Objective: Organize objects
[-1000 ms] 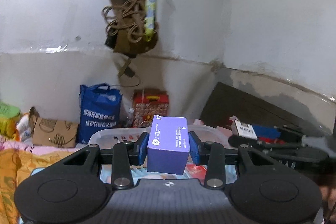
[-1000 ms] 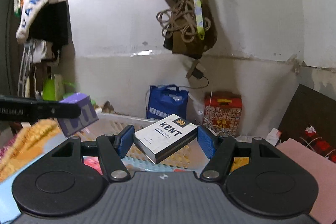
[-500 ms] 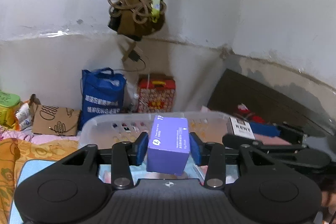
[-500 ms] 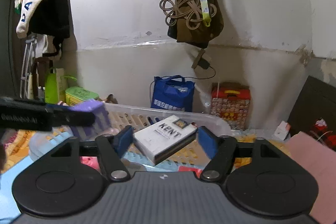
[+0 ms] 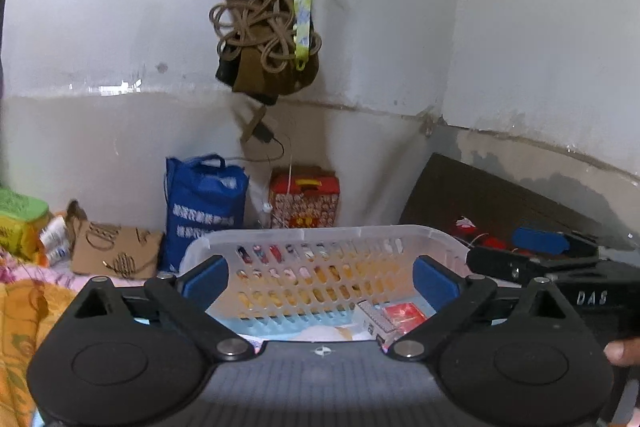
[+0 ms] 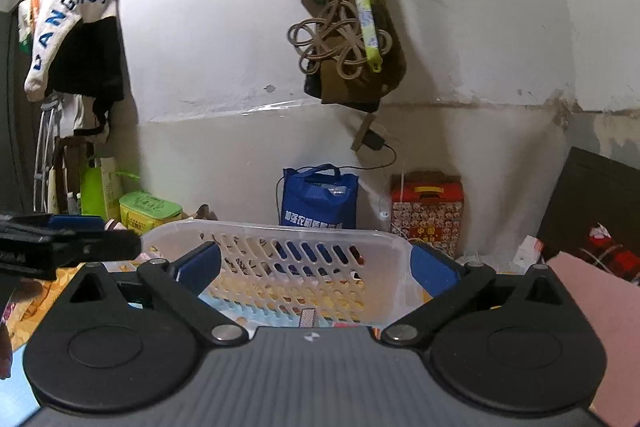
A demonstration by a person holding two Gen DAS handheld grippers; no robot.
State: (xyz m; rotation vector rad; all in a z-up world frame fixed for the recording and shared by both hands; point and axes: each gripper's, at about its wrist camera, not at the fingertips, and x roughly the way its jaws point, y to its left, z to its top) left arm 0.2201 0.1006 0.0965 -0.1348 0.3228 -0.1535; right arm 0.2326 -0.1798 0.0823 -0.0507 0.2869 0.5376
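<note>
Both grippers hang level over the near edge of a translucent slotted basket, each pointing toward the far wall. The left gripper has its blue pads spread wide with nothing between them; the right gripper is spread just as wide and likewise holds nothing. In the left wrist view the right gripper's black body shows at the right edge, and in the right wrist view the left one shows at the left edge — the two sit side by side, close together. There is one basket, its long axis running left to right, its open top up and its slotted far wall facing the cameras. Inside it, at the near right, two packs lie flat and touching: a white pack with its long axis running near to far, and a red pack just right of it. Whether more lies lower in the basket cannot be told, since the gripper bodies hide the floor. Against the far wall stand one blue bag and one red patterned box, side by side.
</note>
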